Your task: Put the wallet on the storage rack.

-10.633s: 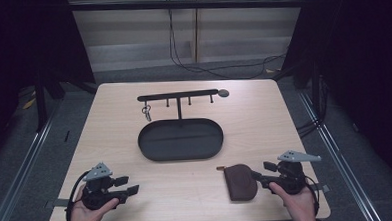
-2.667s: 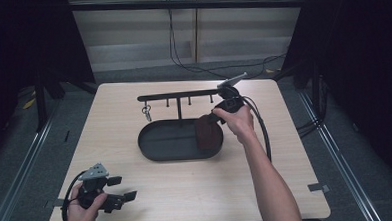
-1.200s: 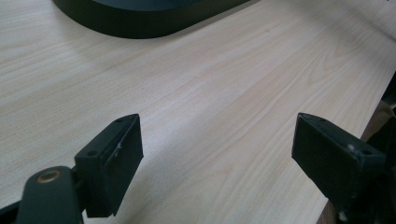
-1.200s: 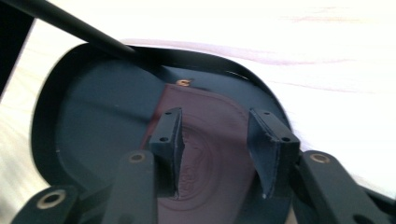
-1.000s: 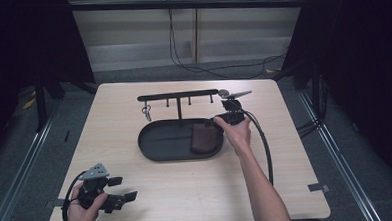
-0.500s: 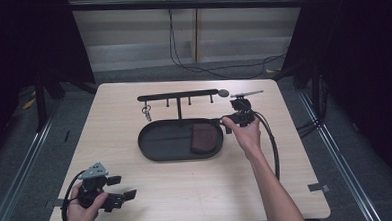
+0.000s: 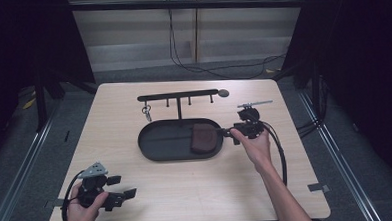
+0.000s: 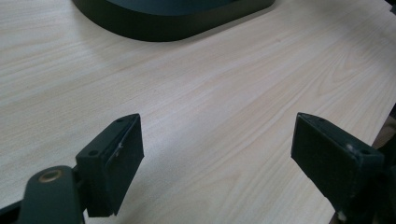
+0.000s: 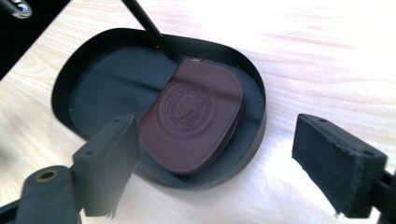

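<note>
A dark brown leather pouch [image 7: 202, 138] [image 9: 194, 120] with an embossed round seal lies flat in the right end of the black oval tray [image 7: 155, 147] [image 9: 70, 88]. My right gripper [image 7: 227, 134] [image 9: 212, 172] stands open just off the tray's right rim, jaws wide apart with nothing between them. My left gripper [image 7: 122, 192] [image 8: 217, 163] rests open near the table's front left corner, held over bare wood. The tray's near rim [image 8: 154, 28] sits at the top of the left gripper view.
A black hook rail [image 7: 177, 97] on a post rises from the tray's far side, with a key ring [image 7: 147, 111] hanging at its left end. A cable [image 7: 280, 152] trails from my right gripper. The light wooden table [image 7: 197, 190] is bare toward the front.
The right gripper carried the pouch from the table's front right into the tray, let go of it, and has drawn back to the right of the rim. The left gripper stayed put.
</note>
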`<state>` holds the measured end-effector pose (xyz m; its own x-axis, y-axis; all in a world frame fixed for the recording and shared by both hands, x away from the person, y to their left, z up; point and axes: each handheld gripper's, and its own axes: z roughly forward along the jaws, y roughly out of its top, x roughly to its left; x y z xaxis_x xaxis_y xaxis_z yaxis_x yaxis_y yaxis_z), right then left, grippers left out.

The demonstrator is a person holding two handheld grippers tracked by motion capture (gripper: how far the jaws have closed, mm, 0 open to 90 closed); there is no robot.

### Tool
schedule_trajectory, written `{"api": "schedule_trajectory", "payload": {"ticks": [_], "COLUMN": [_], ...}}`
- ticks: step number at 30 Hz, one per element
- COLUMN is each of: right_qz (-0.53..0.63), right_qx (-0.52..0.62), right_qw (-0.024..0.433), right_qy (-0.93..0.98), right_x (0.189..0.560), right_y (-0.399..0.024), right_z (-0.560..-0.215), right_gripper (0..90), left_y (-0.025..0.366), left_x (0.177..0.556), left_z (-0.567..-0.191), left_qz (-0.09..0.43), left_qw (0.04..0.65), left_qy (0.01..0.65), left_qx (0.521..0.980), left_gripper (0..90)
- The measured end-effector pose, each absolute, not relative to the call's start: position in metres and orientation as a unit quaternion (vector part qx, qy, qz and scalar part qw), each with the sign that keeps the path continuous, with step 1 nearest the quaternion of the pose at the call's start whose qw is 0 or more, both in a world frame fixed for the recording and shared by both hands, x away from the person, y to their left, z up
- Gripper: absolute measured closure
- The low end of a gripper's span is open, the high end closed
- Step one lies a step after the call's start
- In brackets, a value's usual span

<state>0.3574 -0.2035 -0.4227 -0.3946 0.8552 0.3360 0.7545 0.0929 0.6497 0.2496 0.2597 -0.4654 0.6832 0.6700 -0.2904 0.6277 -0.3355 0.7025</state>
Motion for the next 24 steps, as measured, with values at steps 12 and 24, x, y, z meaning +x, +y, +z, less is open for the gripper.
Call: {"api": "schedule_trajectory", "payload": {"ticks": [12,24], "right_qz": [0.407,0.393], "right_qx": [0.548,0.556], "right_qw": [0.092,0.107], "right_qy": [0.725,0.724], "right_x": [0.304,0.256], "right_y": [-0.228,-0.255], "right_z": [-0.430,-0.440], "right_gripper": [17.9,16.2], "left_y": [0.260,0.259], "left_x": [0.249,0.249], "left_z": [-0.465,-0.466], "left_qz": [0.028,0.025], "left_qw": [0.417,0.420], "left_qy": [0.401,0.409], "left_qx": [0.815,0.810], "left_gripper": [17.4,17.4]}}
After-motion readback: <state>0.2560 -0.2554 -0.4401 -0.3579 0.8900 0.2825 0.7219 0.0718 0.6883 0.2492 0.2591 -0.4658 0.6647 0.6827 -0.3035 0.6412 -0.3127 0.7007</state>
